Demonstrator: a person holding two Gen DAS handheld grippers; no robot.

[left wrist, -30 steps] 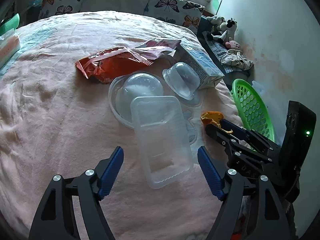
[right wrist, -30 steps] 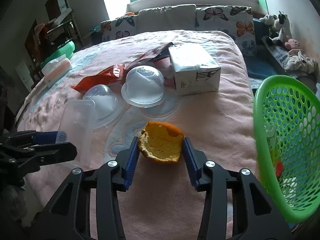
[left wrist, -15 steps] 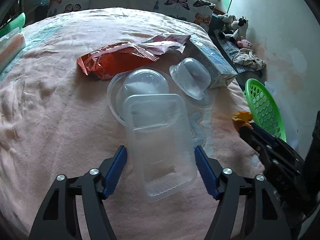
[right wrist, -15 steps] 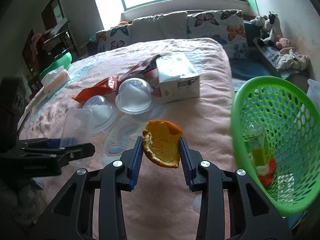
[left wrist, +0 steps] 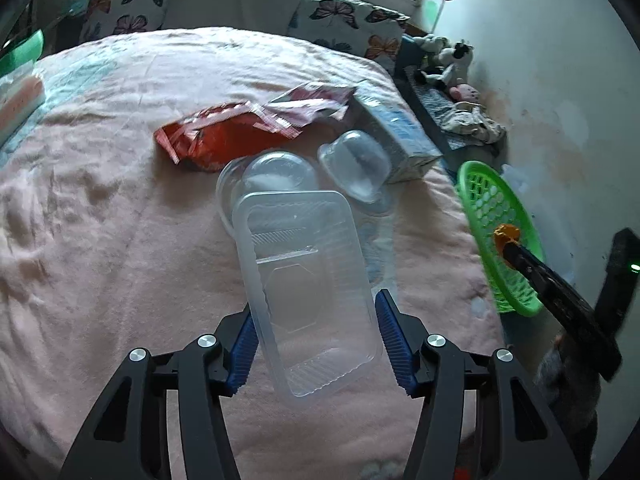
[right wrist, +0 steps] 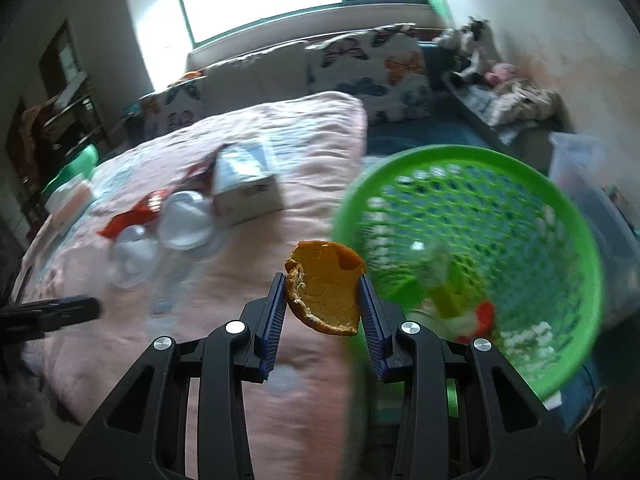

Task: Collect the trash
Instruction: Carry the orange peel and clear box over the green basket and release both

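- Left wrist view: the left gripper [left wrist: 316, 338] straddles the clear plastic tray [left wrist: 304, 284] on the pink bedspread [left wrist: 100, 220]. A second ago its jaws stood wide and clear of the tray; now they are closing, blue pads at both long sides, though pad contact is hard to confirm — the pick-up looks begun, not finished.
- Same view: the domed lids [left wrist: 356, 164], red wrapper [left wrist: 216, 140] and carton [left wrist: 400, 136] lie untouched beyond. The right gripper's tip enters at right, orange scrap in front of the green basket [left wrist: 496, 220].
- Right wrist view: the right gripper [right wrist: 322, 304] is clamped on the orange peel [right wrist: 324, 288] — earlier over the bedspread, now beside the green basket's rim, so a drop seems near.
- Same view: motion blur smears the basket's contents; a bottle-like shape and red scrap are indistinct.
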